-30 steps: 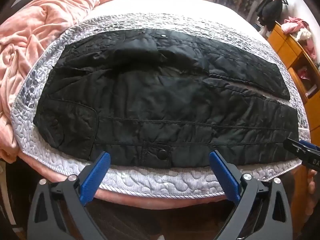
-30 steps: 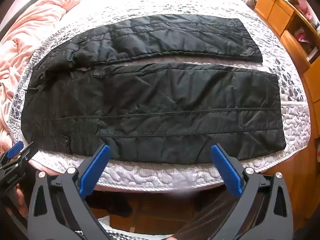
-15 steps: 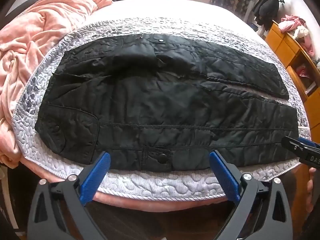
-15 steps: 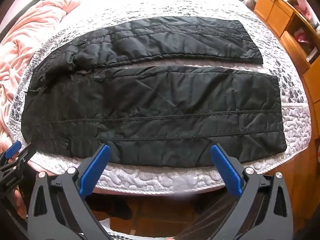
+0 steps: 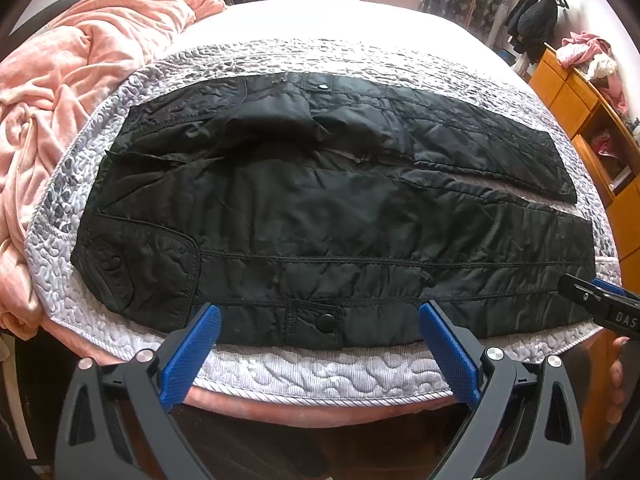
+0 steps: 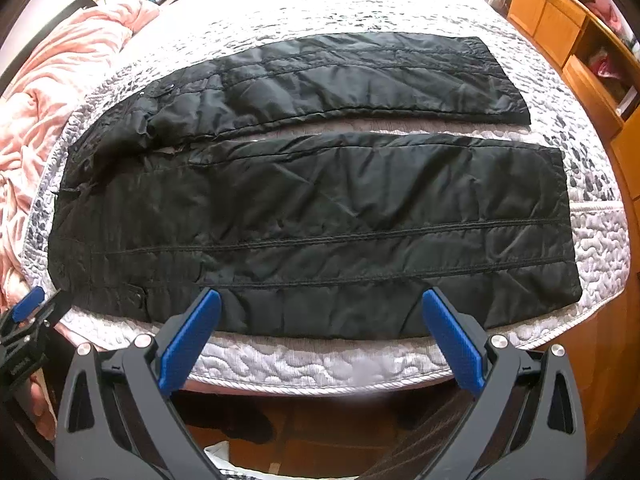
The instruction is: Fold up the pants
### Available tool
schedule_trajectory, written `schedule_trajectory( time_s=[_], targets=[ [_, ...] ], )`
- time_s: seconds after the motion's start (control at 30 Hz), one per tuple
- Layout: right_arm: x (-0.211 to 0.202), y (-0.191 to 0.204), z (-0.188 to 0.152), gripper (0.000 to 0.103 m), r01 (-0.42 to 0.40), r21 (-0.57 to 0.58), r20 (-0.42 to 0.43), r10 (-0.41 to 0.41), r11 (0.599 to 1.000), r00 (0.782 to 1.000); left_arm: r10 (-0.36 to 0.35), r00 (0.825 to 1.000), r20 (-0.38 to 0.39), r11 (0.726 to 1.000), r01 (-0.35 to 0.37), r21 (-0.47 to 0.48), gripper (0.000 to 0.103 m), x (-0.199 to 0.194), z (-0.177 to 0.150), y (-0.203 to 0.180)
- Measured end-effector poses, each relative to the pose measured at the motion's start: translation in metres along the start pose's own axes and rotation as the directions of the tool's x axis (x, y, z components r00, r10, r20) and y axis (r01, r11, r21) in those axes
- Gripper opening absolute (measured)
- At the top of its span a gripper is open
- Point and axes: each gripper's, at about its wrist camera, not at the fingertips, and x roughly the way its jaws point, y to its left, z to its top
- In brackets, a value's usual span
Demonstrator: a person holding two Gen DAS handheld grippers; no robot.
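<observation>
Two grippers hover at the near edge of the bed, each with its blue-padded jaws spread wide and holding nothing. The left gripper (image 5: 319,330) sits over the waist end of the black pants (image 5: 320,216), close to a snap button (image 5: 325,322) on the hem. The right gripper (image 6: 322,320) faces the lower leg. The pants lie flat, legs apart, on a grey quilted mattress cover (image 6: 320,364). A pink blanket (image 5: 80,80) is bunched to the left; a wooden cabinet (image 6: 560,20) stands right.
</observation>
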Motion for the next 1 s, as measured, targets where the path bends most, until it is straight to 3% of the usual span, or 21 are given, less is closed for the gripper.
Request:
schedule_trajectory(
  time_s=[1.0],
  targets=[
    [0.0059,-0.0032,0.0054,0.100,0.005,0.000,0.007,-0.005,1.000,1.000,0.011,1.000,-0.004,1.000,-0.011,0.004,0.099,0.0079,0.0015,0.0001]
  ],
)
